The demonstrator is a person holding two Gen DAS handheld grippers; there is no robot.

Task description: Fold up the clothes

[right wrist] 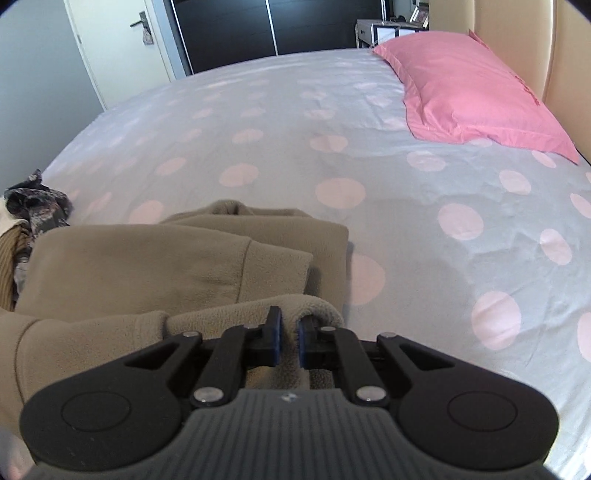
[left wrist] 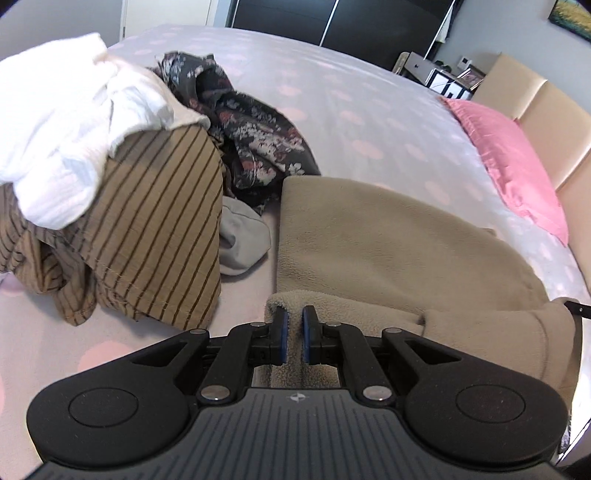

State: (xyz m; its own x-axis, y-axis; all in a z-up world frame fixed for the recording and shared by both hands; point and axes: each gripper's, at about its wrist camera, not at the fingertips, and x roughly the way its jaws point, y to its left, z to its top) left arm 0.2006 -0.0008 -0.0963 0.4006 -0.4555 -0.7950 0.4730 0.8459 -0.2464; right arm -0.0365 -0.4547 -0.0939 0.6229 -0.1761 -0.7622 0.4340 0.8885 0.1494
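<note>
A beige fleece garment (left wrist: pixel 388 240) lies partly folded on the bed; it also shows in the right wrist view (right wrist: pixel 147 262). My left gripper (left wrist: pixel 294 317) is shut on the fleece's near left edge, fabric pinched between the blue pads. My right gripper (right wrist: pixel 289 317) is shut on the fleece's near right edge, with a fold of fabric bulging around its fingers. Both hold the near hem low over the bed.
A pile of clothes sits at the left: a white garment (left wrist: pixel 66 122), a brown striped one (left wrist: pixel 159 229), a dark floral one (left wrist: pixel 251 144), a grey piece (left wrist: pixel 240 236). A pink pillow (right wrist: pixel 472 85) lies by the headboard (right wrist: pixel 517 29). The polka-dot bedsheet (right wrist: pixel 295 122) stretches ahead.
</note>
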